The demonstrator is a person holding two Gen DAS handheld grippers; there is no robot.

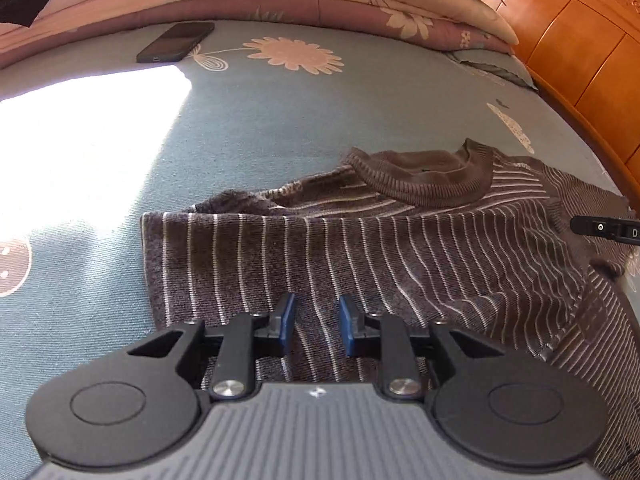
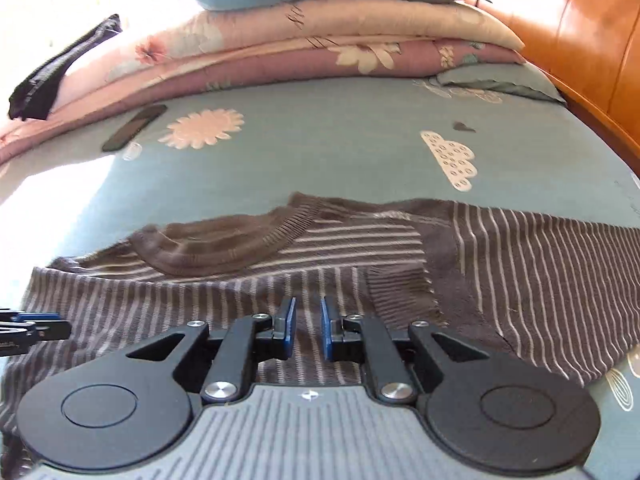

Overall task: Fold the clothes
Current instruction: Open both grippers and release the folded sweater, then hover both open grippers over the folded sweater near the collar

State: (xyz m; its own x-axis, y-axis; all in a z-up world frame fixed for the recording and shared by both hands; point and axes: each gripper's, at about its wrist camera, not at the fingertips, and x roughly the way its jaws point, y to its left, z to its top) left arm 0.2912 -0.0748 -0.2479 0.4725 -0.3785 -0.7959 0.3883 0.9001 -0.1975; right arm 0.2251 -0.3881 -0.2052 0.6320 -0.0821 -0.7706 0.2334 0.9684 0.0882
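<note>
Brown knitted sweater with thin white stripes point(image 1: 400, 240) lies partly folded on the grey-blue flower-printed bed sheet point(image 1: 260, 120). Left gripper point(image 1: 317, 326) and right gripper point(image 2: 308, 328) hover above it, jaws slightly spread, nothing between them. Black phone point(image 1: 176, 42) lies well apart.
</note>
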